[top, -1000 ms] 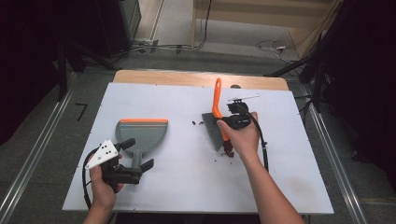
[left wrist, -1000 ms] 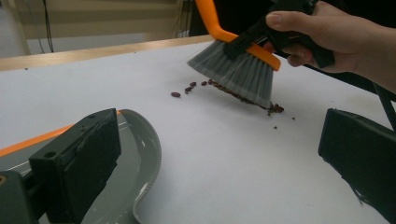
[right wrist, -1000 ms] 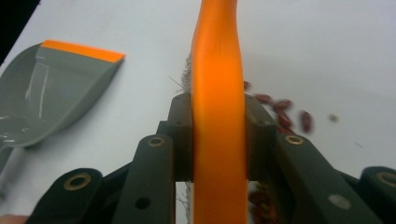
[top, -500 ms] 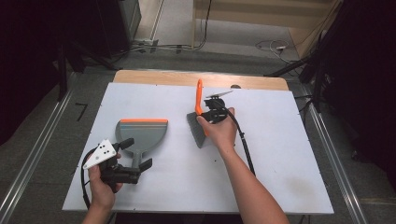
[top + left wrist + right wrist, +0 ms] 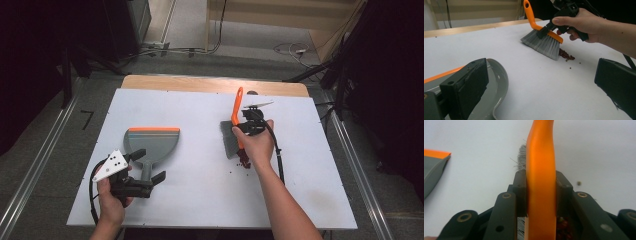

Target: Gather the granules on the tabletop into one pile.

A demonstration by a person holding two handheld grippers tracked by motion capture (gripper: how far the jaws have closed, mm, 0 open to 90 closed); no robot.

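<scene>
My right jaws are clamped tight on the orange handle of the brush point(image 5: 541, 182) — one black pad on each side of it. In the right gripper view I see grey bristles poking out behind the handle, and a corner of the dustpan point(image 5: 434, 170) at the left edge.

In the left gripper view my left jaws stand wide apart and hold nothing. The dustpan point(image 5: 491, 95) lies right by the near jaw. Farther off, the brush point(image 5: 542, 41) rests with its bristle tips on the white bench point(image 5: 499, 42), just beside a small heap of dark red crumbs point(image 5: 565, 53).

From the high view, the right gripper point(image 5: 248, 121) holds the brush near the middle of the bench, and the left gripper point(image 5: 131, 181) sits at the near left, by the dustpan's grey stalk. The dustpan point(image 5: 151, 143) is a flat grey scoop with an orange lip.

I think the brush is light. Its handle is hard, smooth plastic, so it could slip — grip it low, near the head. The bristles are soft and bend. The crumbs are tiny and will scatter if I push too fast.
</scene>
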